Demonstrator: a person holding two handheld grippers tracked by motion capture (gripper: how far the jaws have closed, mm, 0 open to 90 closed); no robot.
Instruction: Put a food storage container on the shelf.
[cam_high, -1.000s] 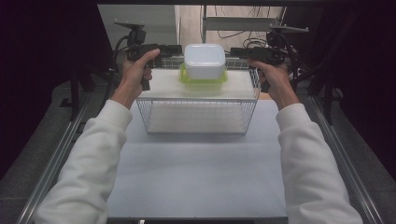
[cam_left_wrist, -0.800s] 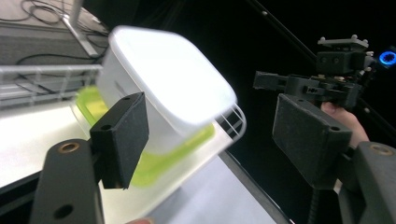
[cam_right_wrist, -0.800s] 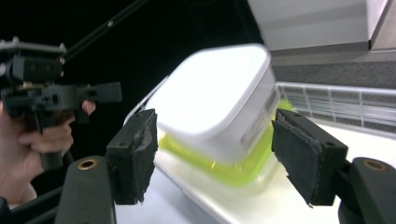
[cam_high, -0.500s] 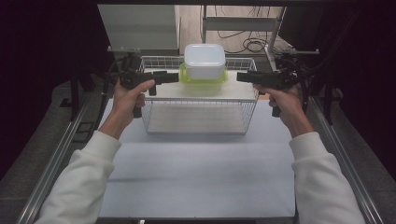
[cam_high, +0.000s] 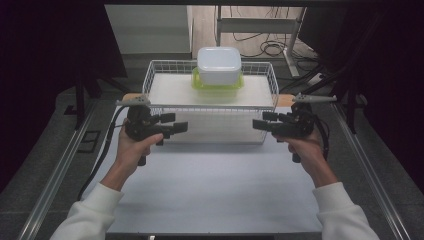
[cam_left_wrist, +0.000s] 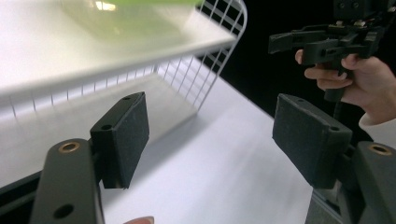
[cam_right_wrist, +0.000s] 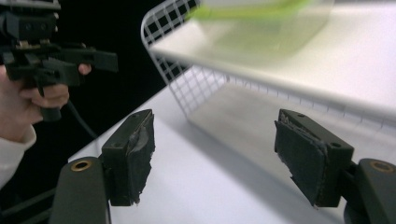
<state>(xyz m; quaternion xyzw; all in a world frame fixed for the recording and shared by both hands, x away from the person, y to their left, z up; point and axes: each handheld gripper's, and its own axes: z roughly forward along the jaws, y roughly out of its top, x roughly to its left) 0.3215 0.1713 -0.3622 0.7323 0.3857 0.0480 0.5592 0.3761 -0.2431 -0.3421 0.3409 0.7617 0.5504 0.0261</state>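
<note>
Two hands level a left gripper (cam_high: 175, 126) and a right gripper (cam_high: 261, 125) at each other in front of the white wire basket (cam_high: 210, 127) on the desk (cam_high: 210, 185), jaws wide and empty, apparently ready to take the basket by its ends. In it, at the far side, a white square plastic container (cam_high: 218, 65) rests on a lime-green lid (cam_high: 218, 85).

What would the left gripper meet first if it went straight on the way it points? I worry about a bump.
Probably the right gripper: the left gripper points across the table at it, open, with a free gap between, just before the wire basket.
</note>
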